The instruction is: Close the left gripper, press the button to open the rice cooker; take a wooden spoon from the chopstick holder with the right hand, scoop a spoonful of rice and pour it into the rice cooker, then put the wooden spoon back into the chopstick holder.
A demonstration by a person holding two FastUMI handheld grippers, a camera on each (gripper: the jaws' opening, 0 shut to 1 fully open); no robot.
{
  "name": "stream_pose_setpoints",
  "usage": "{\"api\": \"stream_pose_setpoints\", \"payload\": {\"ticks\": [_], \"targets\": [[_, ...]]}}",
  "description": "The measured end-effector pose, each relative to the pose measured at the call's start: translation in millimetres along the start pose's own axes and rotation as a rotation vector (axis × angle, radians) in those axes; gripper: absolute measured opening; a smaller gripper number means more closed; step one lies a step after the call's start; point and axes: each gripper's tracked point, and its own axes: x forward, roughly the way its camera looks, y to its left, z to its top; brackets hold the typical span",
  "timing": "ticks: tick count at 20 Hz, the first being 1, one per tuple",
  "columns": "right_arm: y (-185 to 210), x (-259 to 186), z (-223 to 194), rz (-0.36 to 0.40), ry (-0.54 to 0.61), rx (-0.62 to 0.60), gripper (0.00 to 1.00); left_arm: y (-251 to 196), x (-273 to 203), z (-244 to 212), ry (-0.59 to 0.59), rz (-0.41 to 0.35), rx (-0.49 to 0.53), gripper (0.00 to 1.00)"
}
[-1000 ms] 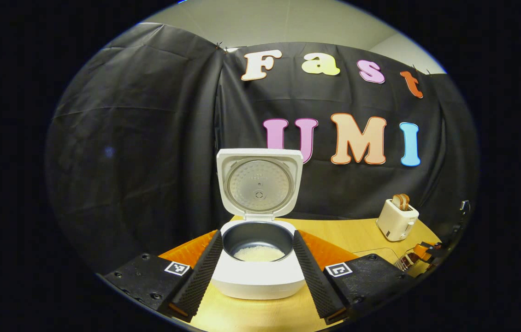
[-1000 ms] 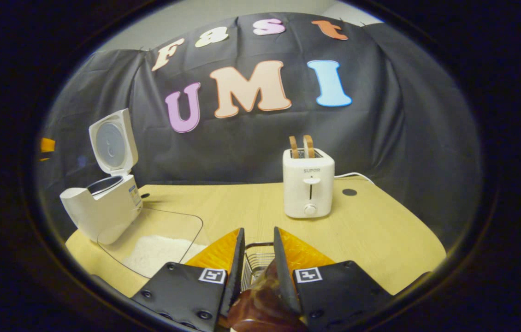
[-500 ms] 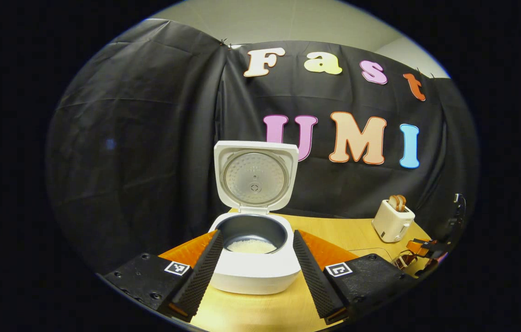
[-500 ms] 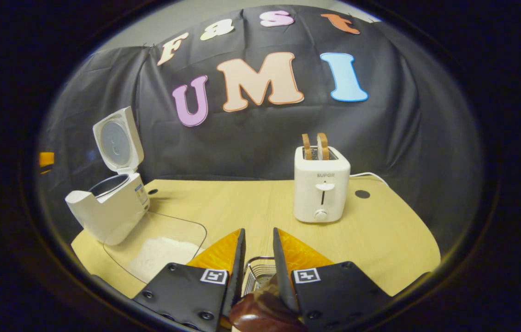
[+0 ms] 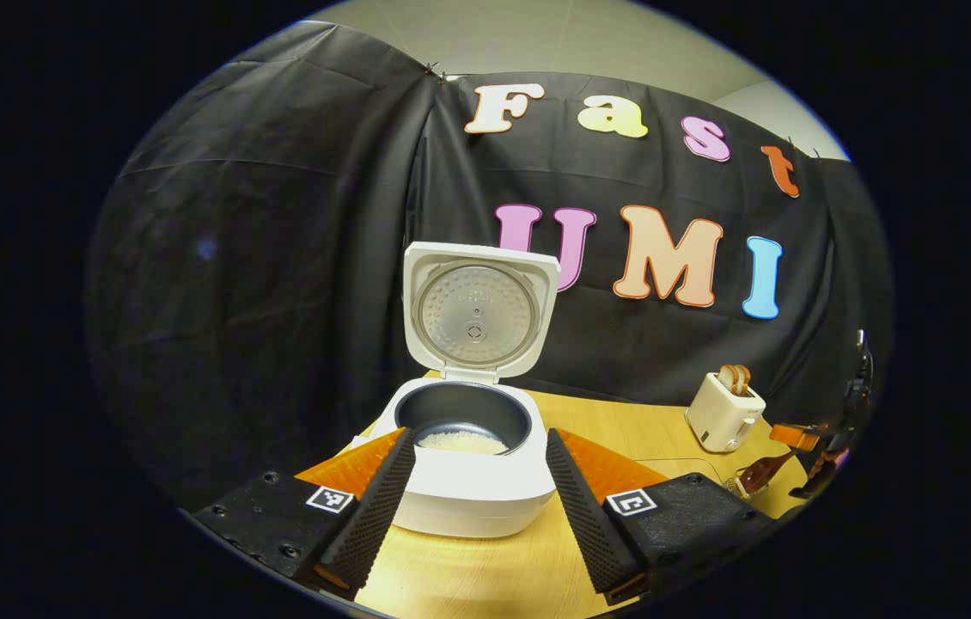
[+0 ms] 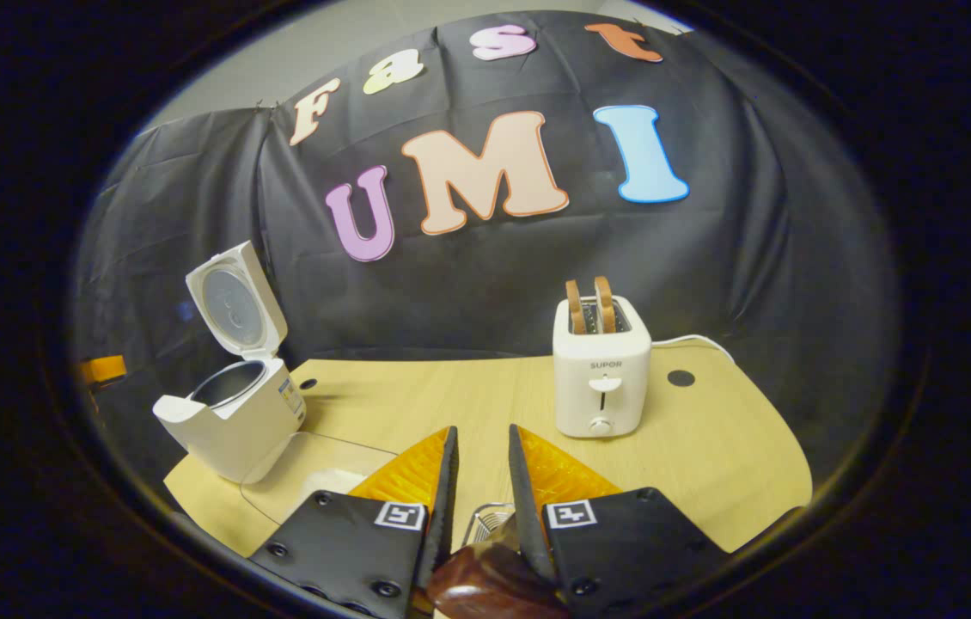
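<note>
The glossy brown wooden spoon [image 6: 485,585] is clamped between the right gripper [image 6: 481,481] fingers, directly above the wire chopstick holder [image 6: 485,518]. A snag on the wire rim could be caused by a tilted entry. The left gripper [image 5: 475,507] is spread wide, empty, before the white lid-up rice cooker [image 5: 468,464], whose dark pot holds rice [image 5: 461,442]. More rice [image 6: 326,481] is heaped in a clear tray [image 6: 279,477] beside it.

One rice cooker [image 5: 468,447], one toaster [image 6: 601,378], two toast slices [image 6: 589,304], one wooden spoon [image 6: 485,578].
</note>
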Motion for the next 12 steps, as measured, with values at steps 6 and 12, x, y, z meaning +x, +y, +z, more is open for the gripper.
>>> {"api": "stream_pose_setpoints", "payload": {"ticks": [6,12], "targets": [[36,-26,46,0.027,-0.036,-0.007,0.36,7,14,0,0.005,-0.082,-0.010,0.91],[120,-14,57,0.125,-0.040,-0.049,0.36,25,28,-3,0.020,-0.125,-0.024,0.91]]}}
